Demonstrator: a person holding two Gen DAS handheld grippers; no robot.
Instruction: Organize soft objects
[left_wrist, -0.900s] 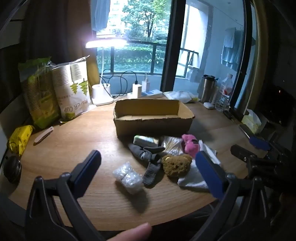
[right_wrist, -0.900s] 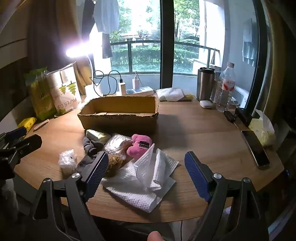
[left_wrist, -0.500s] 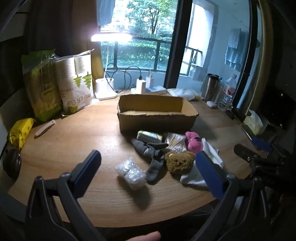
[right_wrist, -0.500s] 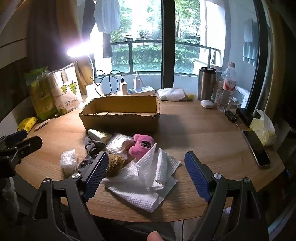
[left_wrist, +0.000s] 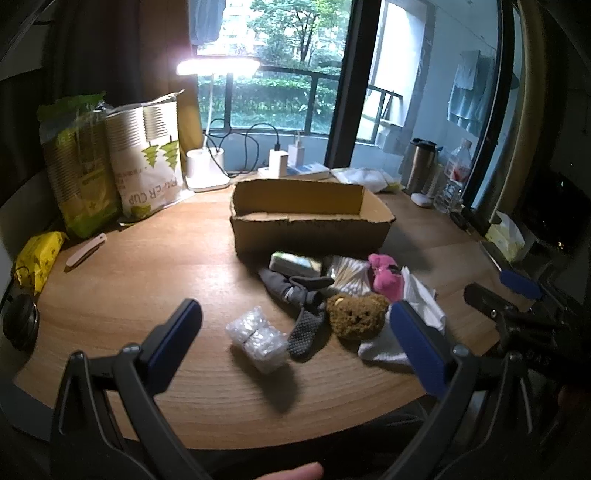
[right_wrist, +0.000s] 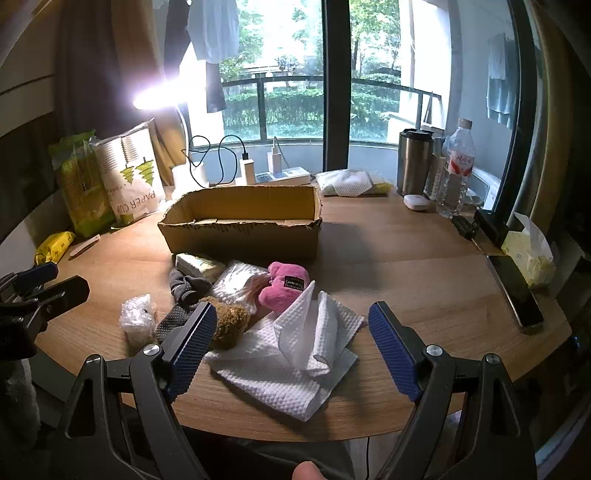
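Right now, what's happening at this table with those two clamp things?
A person holds a gripper in each hand over a wooden table. Both the left gripper and the right gripper are open and hold nothing. In front of them lies a pile of soft things: a brown teddy, a pink toy, white paper towels, a bubble-wrap bundle. The cardboard box behind looks empty.

An open cardboard box (right_wrist: 240, 221) stands empty, and the soft things lie in a loose heap just in front of it. Nearest the box is a pale green packet (right_wrist: 199, 266), with a bag of cotton swabs (right_wrist: 240, 282) and a pink plush (right_wrist: 286, 285) to its right. Further from the box lie dark grey socks (left_wrist: 295, 291), a brown bear plush (left_wrist: 356, 315), a bubble-wrap bundle (left_wrist: 258, 339) and crumpled white paper towels (right_wrist: 295, 354).
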